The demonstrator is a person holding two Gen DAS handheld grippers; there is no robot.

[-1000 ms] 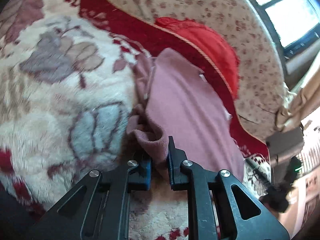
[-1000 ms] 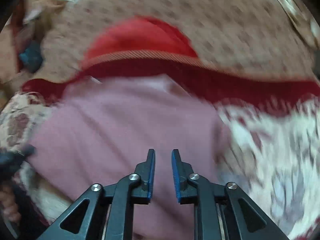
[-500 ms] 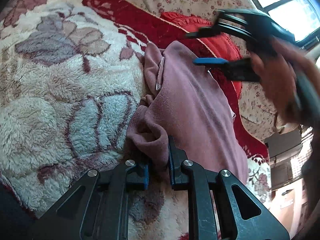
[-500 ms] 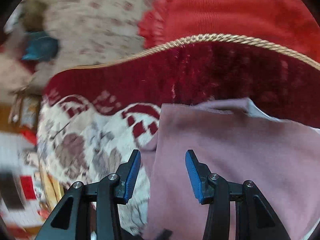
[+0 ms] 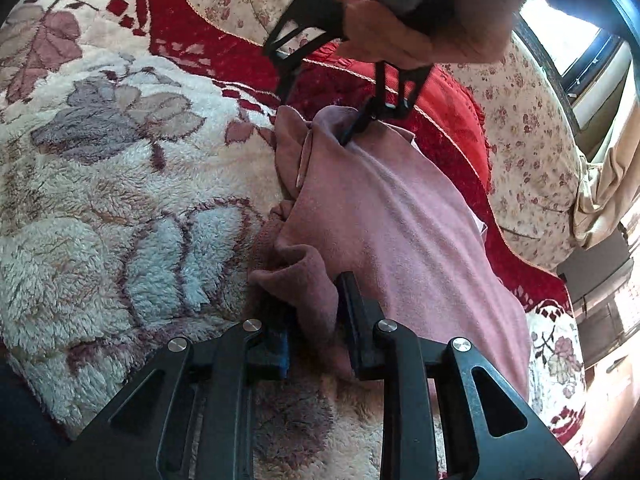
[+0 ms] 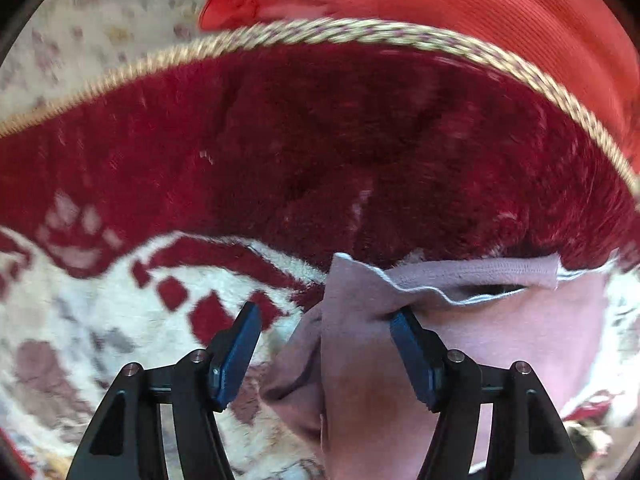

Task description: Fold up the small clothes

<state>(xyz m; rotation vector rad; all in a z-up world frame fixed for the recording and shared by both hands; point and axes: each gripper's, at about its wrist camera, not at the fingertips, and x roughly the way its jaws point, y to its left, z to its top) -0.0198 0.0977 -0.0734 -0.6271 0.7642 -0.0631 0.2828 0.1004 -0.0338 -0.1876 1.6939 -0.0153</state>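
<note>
A plush floral blanket [image 5: 104, 184] in cream, grey and deep red covers the whole surface, and everything else sits relative to it. Beyond its gold-corded red border lies a flower-print cover [image 5: 532, 128], with a red cushion [image 5: 452, 92] resting against that border. On the blanket, near the red band, lies the mauve garment [image 5: 392, 220], spread lengthwise, its near edge bunched and its far end showing a hemmed opening [image 6: 472, 276]. The left gripper [image 5: 316, 320] sits at the garment's near corner, its jaws clamped on a thick fold of mauve cloth just above the blanket's pile. The right gripper [image 6: 328, 344], held in the person's right hand [image 5: 404, 28], is at the far corner by the red band; its jaws stand wide apart, one finger tucked into the hem opening, the other over the blanket beside the cloth.
</note>
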